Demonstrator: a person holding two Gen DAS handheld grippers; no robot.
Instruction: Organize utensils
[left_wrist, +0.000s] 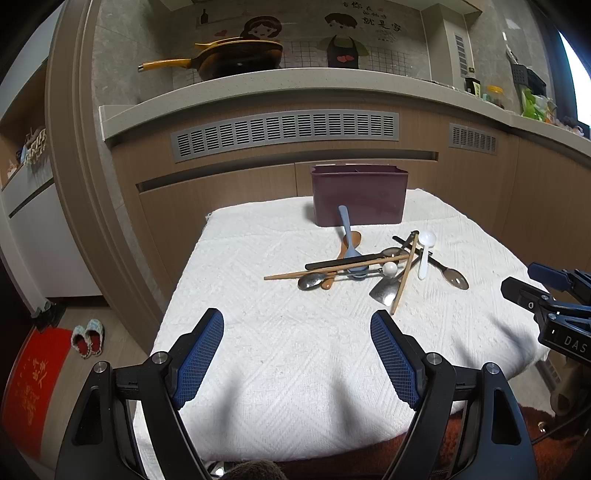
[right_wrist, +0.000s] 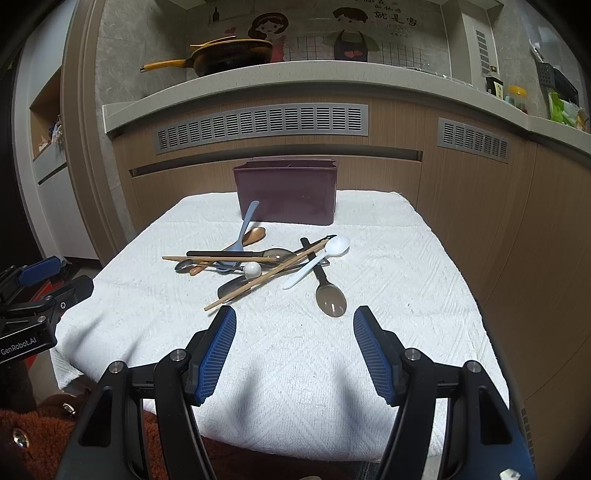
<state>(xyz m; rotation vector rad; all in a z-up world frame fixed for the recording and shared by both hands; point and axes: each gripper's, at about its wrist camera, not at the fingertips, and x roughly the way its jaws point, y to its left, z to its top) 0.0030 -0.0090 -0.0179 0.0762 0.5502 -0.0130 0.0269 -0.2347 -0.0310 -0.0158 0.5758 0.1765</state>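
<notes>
Two grippers, both spread wide and empty: my left gripper and my right gripper, hovering over the white cloth. Left to right in the right wrist view: wooden chopstick at 10 o'clock of the heap, blue spoon propped toward the maroon holder at 12, white spoon, dark spoon at 5 (nearest my right fingers, likely first pick). Everything lies crossed, nothing sorted yet. Only the left wrist view shows a metal spatula clearly and slippers on the floor.
</notes>
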